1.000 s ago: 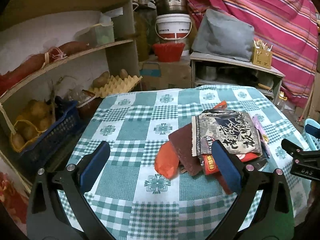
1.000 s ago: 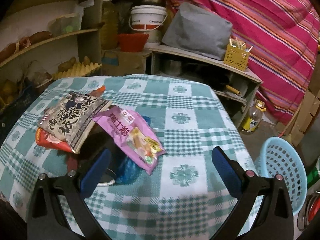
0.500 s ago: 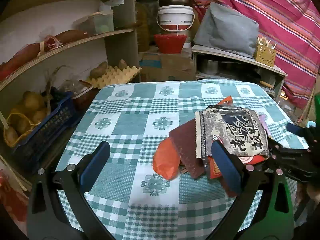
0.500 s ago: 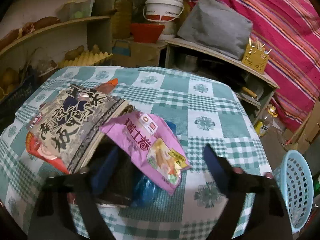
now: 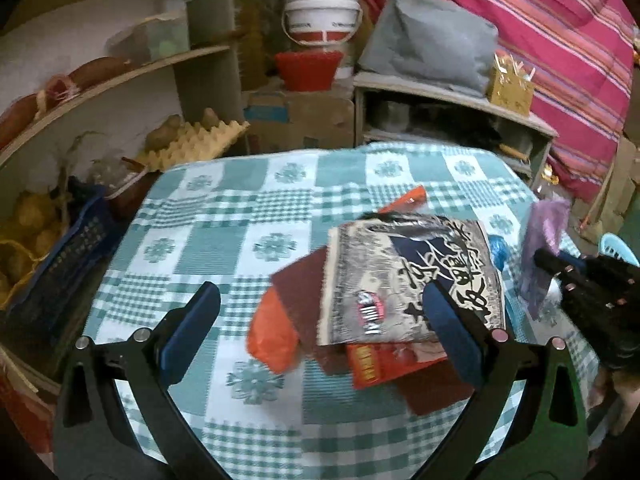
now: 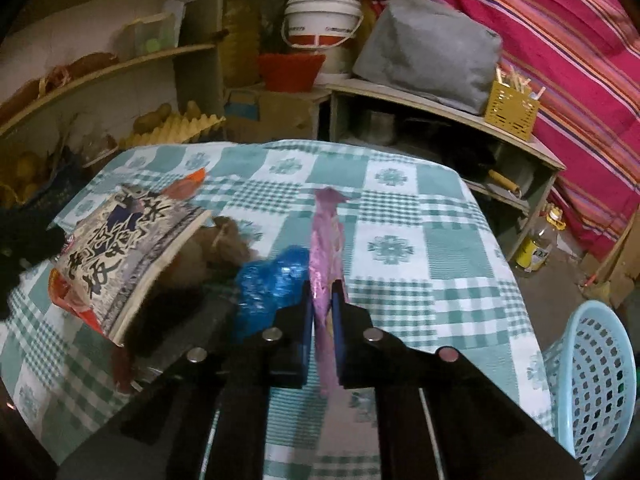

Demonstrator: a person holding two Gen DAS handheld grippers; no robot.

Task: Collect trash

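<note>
A pile of snack wrappers lies on the green checked tablecloth (image 5: 224,216). On top is a grey-and-black packet (image 5: 412,276) (image 6: 128,248), over a maroon wrapper (image 5: 300,292), an orange wrapper (image 5: 272,336) and a red packet (image 5: 384,364). My right gripper (image 6: 323,286) is closing its jaws, and its pads press on the pink wrapper (image 6: 326,240), which stands on edge beside a blue wrapper (image 6: 268,280). The left wrist view shows that gripper (image 5: 560,272) at the right with the pink wrapper (image 5: 540,248). My left gripper (image 5: 320,300) hangs open over the near side of the pile, holding nothing.
A light blue plastic basket (image 6: 596,380) stands on the floor off the table's right edge. Shelves with potatoes and an egg tray (image 5: 188,144) line the left. A low shelf (image 6: 440,108) with a grey cushion stands behind the table. A bottle (image 6: 536,244) is on the floor.
The right gripper went from wide open to shut on the pink wrapper, which now stands on edge. The left gripper has moved closer to the pile.
</note>
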